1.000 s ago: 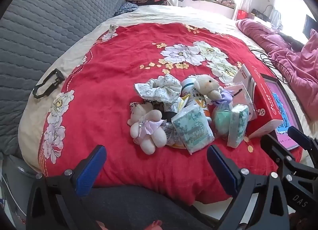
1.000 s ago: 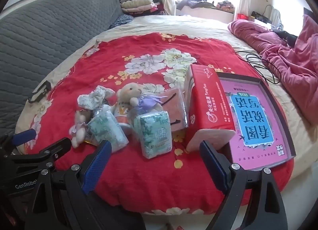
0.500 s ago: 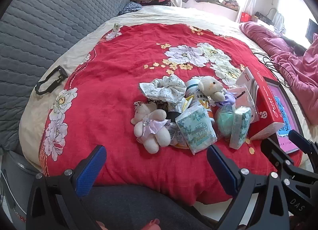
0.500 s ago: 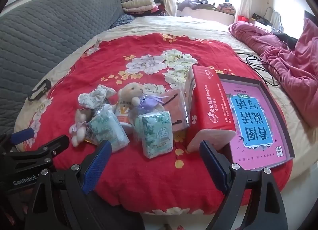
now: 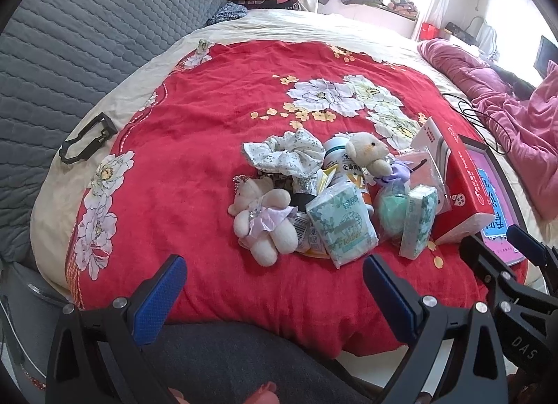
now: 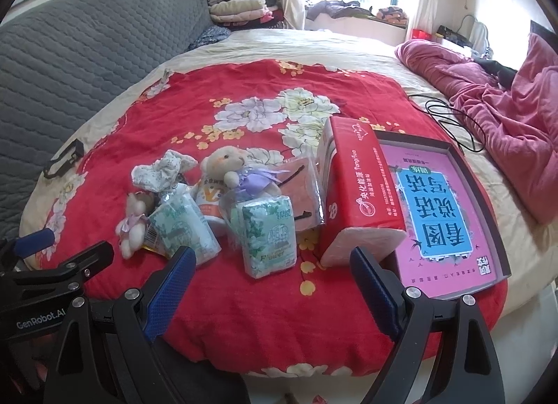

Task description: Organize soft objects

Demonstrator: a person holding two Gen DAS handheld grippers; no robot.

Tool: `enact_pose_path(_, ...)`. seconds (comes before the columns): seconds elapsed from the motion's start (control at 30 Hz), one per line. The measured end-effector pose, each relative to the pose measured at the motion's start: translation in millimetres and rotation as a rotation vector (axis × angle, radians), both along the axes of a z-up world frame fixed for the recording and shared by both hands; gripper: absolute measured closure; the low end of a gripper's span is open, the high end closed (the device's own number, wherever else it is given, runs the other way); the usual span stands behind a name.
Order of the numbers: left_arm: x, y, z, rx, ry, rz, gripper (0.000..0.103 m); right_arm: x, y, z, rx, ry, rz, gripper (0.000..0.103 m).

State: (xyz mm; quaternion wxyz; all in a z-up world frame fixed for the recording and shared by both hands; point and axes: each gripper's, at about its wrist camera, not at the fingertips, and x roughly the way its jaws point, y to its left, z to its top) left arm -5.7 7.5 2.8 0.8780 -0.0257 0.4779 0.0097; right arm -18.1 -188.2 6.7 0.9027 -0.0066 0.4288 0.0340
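Your left gripper [image 5: 273, 294] and right gripper [image 6: 270, 285] both hang spread wide and empty before the pile on the red bedspread [image 6: 244, 299]. The tissue pack [image 6: 270, 238] reads "Flower"; the red box [image 6: 352, 194] beside it reads "YangHua".

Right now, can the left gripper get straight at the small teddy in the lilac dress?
Probably yes. The left gripper is open and empty, and the small teddy in the lilac dress lies at the near left edge of the pile on the red bedspread; only bare bedspread lies between them.
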Motion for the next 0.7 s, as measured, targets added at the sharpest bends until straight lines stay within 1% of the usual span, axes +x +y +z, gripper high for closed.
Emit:
enact_pose_path(0.17, 0.0, 0.3, 0.8, -0.006, -0.002, -0.001, 0.002, 0.0, 1.6, 1.9, -0.018, -0.007, 0.006, 0.012)
enact_pose_path(0.5, -1.5, 1.1, 1.0, -0.013, 0.003, -0.004, 0.002, -0.1, 4.6, 2.7, -0.024, 0.0, 0.011, 0.012)
enact_pose_path(0.7, -0.9, 3.4, 4.0, -0.025, 0.003, -0.005, 0.002, -1.0, 6.5, 7.9, -0.025, -0.016, 0.015, 0.012)
